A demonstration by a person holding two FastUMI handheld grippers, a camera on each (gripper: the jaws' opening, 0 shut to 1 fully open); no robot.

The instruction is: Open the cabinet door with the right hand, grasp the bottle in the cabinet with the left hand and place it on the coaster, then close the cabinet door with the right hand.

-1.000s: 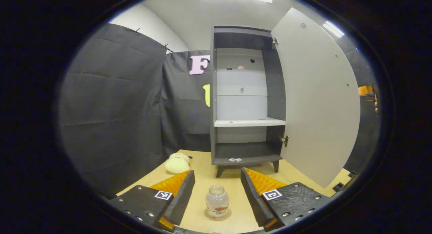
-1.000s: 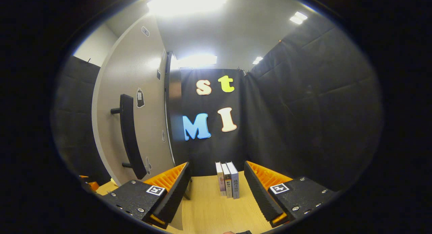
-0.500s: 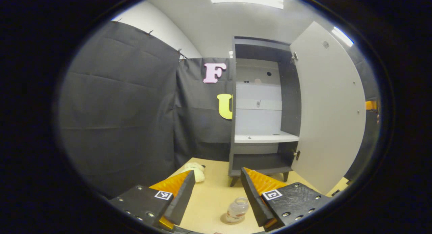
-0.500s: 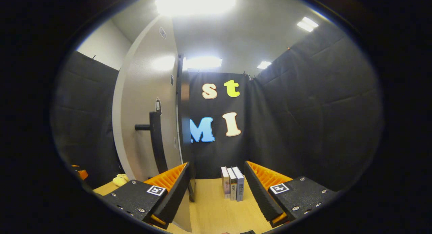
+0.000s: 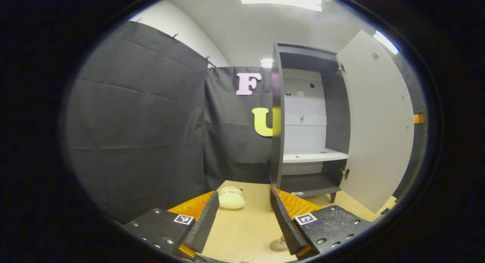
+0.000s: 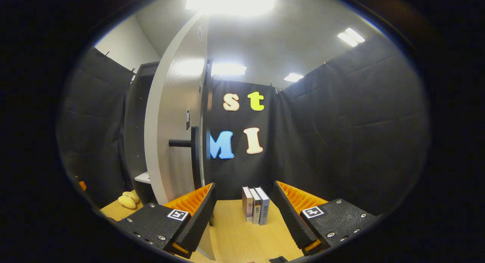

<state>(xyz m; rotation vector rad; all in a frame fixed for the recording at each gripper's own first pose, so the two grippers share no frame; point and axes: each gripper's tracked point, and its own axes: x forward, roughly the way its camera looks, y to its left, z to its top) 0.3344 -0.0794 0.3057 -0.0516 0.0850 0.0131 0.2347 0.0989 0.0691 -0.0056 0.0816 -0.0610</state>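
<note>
Right gripper view: my right claw (image 6: 242, 213) gapes wide, empty, door (image 6: 172, 130) at 10 o'clock. Bottle (image 5: 279, 243) sits by left claw (image 5: 244, 217), also wide. Risk: a fast swing slams the door, jolting the tabletop (image 5: 242, 229).

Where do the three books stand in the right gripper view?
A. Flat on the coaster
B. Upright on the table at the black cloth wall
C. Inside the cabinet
B: the three books stand upright on the wooden table, right of the open cabinet door.
</note>
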